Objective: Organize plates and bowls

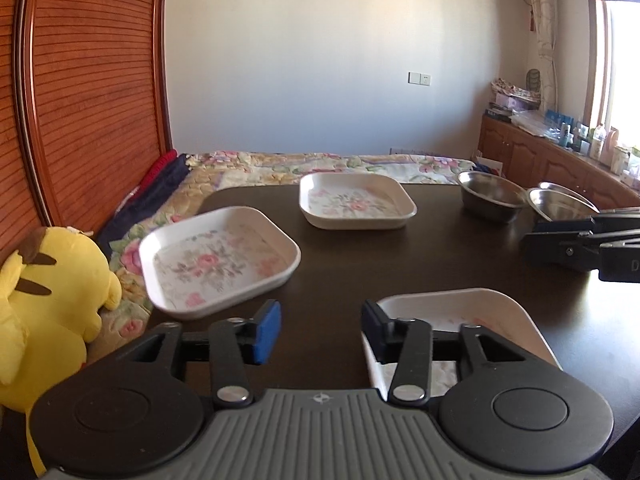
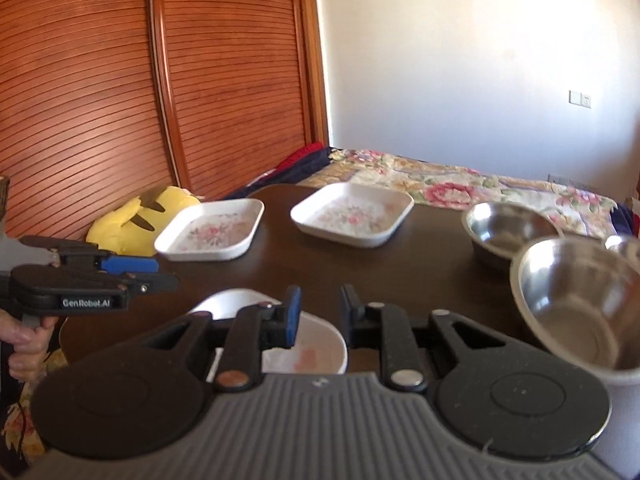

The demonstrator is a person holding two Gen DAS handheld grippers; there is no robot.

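Home bedroom, floral-quilted bed (image 1: 320, 164), slatted wooden wardrobe doors (image 2: 100, 100), yellow plush toy (image 1: 48, 300), curtained window (image 1: 616, 60)

A dark brown wooden surface (image 1: 360, 248) stands against a bed with a floral quilt (image 1: 280, 162), below a plain white wall (image 1: 320, 60). Reddish slatted wooden wardrobe doors (image 1: 92, 80) fill the left side. At the right, a low wooden cabinet (image 1: 532, 156) runs beneath a bright, curtained window (image 1: 622, 68).

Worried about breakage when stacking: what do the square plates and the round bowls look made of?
Square plates: probably melamine or glazed ceramic; white, glossy, printed flowers.
Round bowls: likely stainless steel; grey, reflective sheen, thin rims.
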